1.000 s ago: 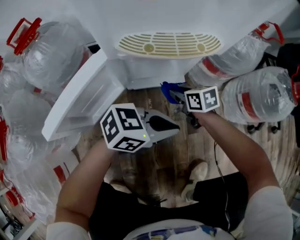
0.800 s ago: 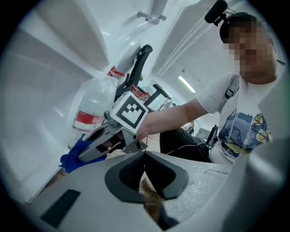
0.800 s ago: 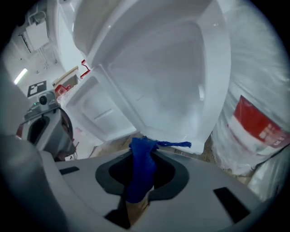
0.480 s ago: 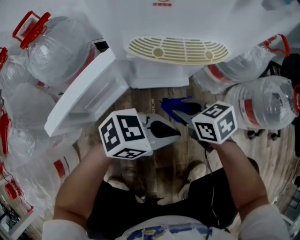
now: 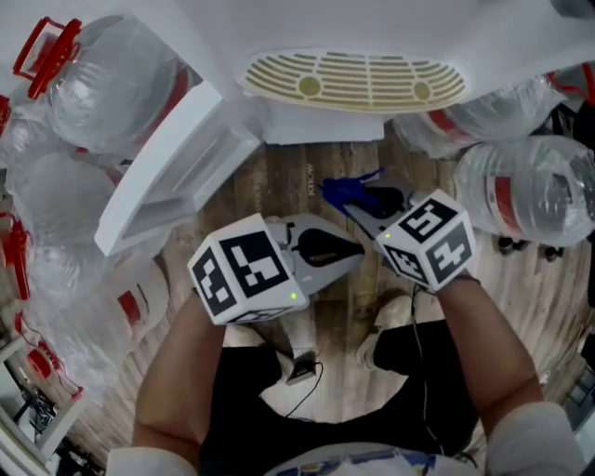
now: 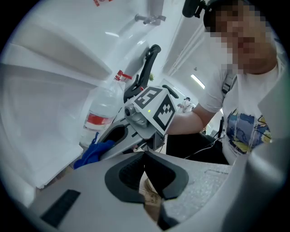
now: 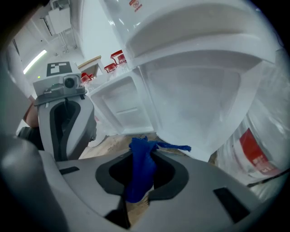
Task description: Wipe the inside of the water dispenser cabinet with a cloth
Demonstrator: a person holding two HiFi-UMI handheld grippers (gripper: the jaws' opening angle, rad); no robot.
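A white water dispenser (image 5: 325, 28) stands ahead of me, its beige drip grille (image 5: 353, 79) jutting out and its cabinet door (image 5: 172, 172) swung open to the left. The cabinet's white inside (image 7: 122, 106) shows in the right gripper view. My right gripper (image 5: 358, 206) is shut on a blue cloth (image 5: 344, 191) (image 7: 141, 167), held low in front of the cabinet. The cloth (image 6: 95, 152) also shows in the left gripper view. My left gripper (image 5: 349, 253) is shut with nothing in it, just left of and below the right one.
Large clear water bottles with red handles lie at the left (image 5: 84, 93) and at the right (image 5: 530, 200) of the dispenser. The floor is wooden planks (image 5: 279, 186). A person's shoe (image 5: 386, 325) and a black cable (image 5: 302, 381) are below the grippers.
Both grippers have drawn back from the cabinet toward me, the right one turning as it came. The blue cloth stays gripped in the right gripper.
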